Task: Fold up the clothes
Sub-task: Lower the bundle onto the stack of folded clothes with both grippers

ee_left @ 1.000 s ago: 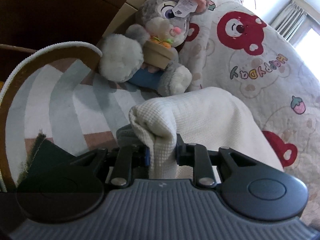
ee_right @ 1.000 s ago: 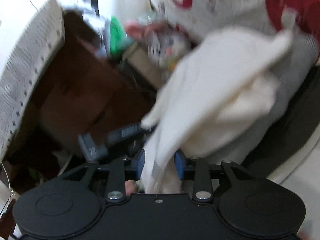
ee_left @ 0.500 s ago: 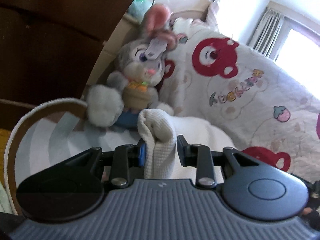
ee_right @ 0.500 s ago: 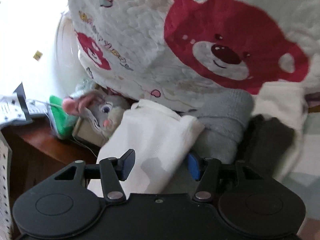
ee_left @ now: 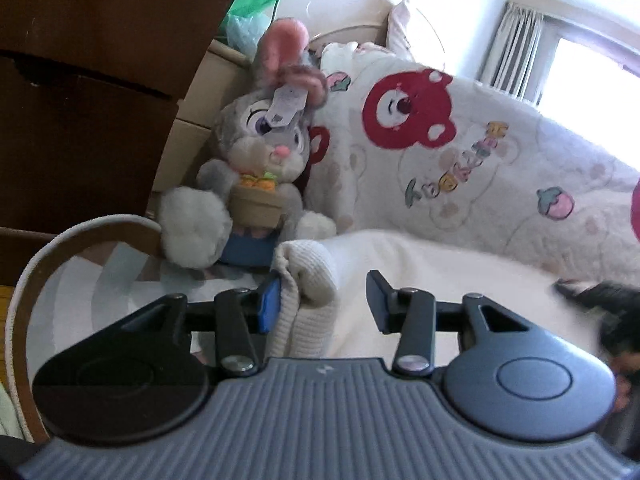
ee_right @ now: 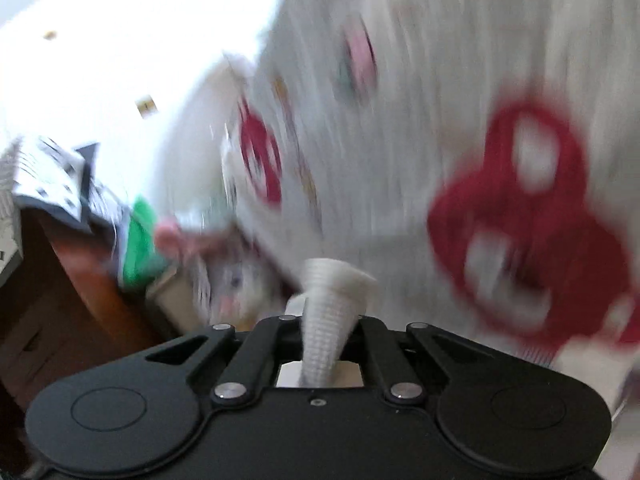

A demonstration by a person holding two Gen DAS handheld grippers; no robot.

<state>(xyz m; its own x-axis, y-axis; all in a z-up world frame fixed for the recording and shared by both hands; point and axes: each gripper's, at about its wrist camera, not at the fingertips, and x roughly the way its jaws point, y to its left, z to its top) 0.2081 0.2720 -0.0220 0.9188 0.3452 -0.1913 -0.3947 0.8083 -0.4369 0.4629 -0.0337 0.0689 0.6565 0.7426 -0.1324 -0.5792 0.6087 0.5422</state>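
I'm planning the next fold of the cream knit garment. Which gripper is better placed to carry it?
Right. The right gripper is clamped on a bunch of the cream knit garment; the left gripper has just been opening, cloth touching only one pad.

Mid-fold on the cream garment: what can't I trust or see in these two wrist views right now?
- Right wrist view: motion blur smears the bear quilt and plush rabbit; only the cream garment pinched in the right gripper is sharp.
- Left wrist view: the left gripper body hides the garment's lower part.
- Left wrist view, right edge: a dark blurred shape, unidentifiable.

Ribbed grey left gripper, blue-padded; black right gripper, silver screws.
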